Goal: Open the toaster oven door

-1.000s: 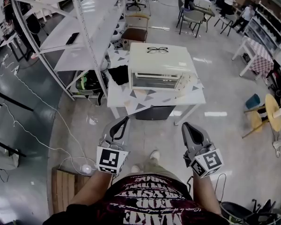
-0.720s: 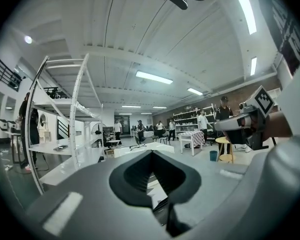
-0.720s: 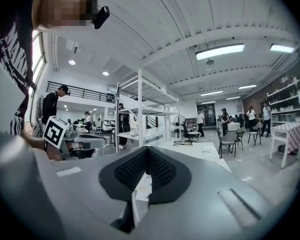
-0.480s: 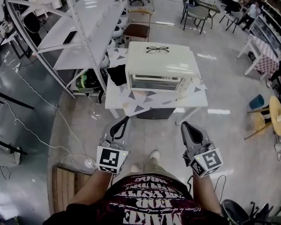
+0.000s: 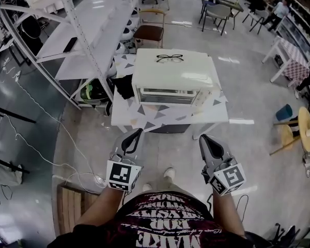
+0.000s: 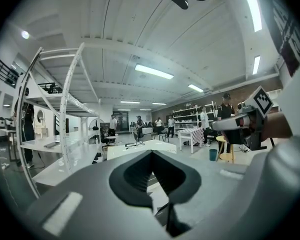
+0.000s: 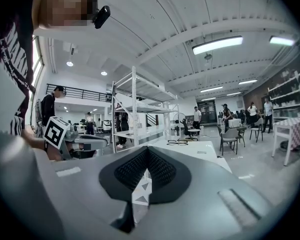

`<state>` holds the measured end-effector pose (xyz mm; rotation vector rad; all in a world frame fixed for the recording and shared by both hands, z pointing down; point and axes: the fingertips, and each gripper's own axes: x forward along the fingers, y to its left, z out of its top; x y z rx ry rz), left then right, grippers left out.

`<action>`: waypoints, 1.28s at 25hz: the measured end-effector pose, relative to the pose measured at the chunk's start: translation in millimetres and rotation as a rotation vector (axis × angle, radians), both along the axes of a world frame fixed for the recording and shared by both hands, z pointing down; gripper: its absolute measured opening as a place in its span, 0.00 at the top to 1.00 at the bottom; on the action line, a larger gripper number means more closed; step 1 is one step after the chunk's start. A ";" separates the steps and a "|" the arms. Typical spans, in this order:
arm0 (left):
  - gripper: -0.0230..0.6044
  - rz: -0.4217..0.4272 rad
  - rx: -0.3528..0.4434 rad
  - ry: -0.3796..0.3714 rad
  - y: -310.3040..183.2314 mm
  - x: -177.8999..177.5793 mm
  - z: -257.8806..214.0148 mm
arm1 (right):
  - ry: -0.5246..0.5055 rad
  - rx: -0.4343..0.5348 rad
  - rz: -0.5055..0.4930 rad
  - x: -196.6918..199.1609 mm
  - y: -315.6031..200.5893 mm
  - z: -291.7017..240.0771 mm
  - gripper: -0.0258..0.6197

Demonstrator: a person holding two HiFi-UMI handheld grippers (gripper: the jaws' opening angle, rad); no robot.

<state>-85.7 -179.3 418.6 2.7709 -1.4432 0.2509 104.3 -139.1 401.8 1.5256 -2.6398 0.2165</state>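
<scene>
A cream toaster oven point(image 5: 173, 76) stands on a white table point(image 5: 144, 119) with grey triangle marks, its glass door point(image 5: 168, 95) closed and facing me. A pair of glasses point(image 5: 170, 58) lies on its top. My left gripper point(image 5: 139, 132) and right gripper point(image 5: 202, 138) are held side by side over the floor, short of the table's near edge, both shut and empty. In the left gripper view the oven top point(image 6: 140, 147) shows beyond the shut left gripper point(image 6: 151, 152). The right gripper view shows the glasses point(image 7: 177, 142) past the shut right gripper point(image 7: 147, 148).
A white metal shelf rack point(image 5: 88, 40) runs along the left, close to the table. A dark cloth point(image 5: 125, 84) lies beside the oven's left side. A chair point(image 5: 149, 32) stands behind the table, cables point(image 5: 36, 154) trail over the floor, and a wooden pallet point(image 5: 72, 211) lies at my left.
The table and oven have drawn nearer and lower in the head view as I stepped forward. Both grippers keep the same pose, shut and empty.
</scene>
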 end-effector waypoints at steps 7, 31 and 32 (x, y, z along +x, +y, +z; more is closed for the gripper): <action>0.96 0.002 -0.005 0.001 -33.2 20.7 -3.3 | -0.003 0.010 -0.008 17.6 -32.3 -6.0 0.92; 0.96 -0.136 0.002 -0.022 -91.9 56.1 -7.6 | -0.061 0.033 -0.124 66.7 -116.2 -1.8 0.92; 0.96 -0.140 0.001 -0.027 -92.9 54.7 -7.3 | -0.066 0.032 -0.125 66.1 -118.1 -1.2 0.92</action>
